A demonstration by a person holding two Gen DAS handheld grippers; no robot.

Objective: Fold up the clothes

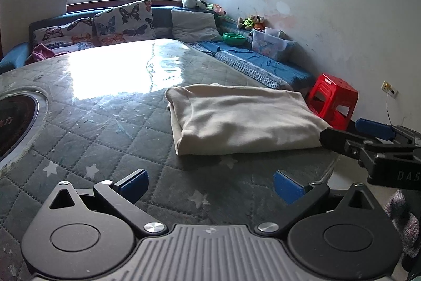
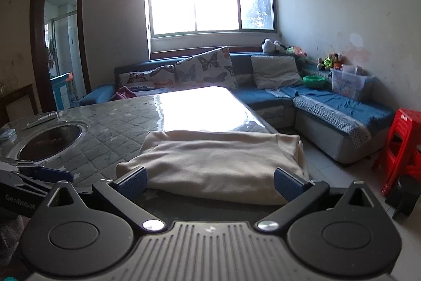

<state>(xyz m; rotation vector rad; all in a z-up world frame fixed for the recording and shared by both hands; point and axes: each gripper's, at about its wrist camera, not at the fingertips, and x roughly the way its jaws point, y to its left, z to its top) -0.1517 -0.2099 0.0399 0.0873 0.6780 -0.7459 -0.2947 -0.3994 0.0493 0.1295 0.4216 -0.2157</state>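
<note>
A cream garment (image 1: 242, 120) lies folded into a flat rectangle on the grey quilted table (image 1: 105, 138), near its right edge. It also shows in the right wrist view (image 2: 215, 162), just beyond the fingers. My left gripper (image 1: 210, 186) is open and empty, hovering over the table short of the garment's near edge. My right gripper (image 2: 210, 182) is open and empty, with the garment's near edge between its blue pads (image 2: 133, 183). The right gripper also shows in the left wrist view (image 1: 373, 138), at the garment's right side. The left gripper shows in the right wrist view (image 2: 39, 175).
A round dark hotplate (image 2: 50, 141) is set into the table on the left. A red plastic stool (image 1: 332, 102) stands on the floor right of the table. A blue corner sofa (image 2: 342, 109) with cushions, toys and a plastic box runs behind.
</note>
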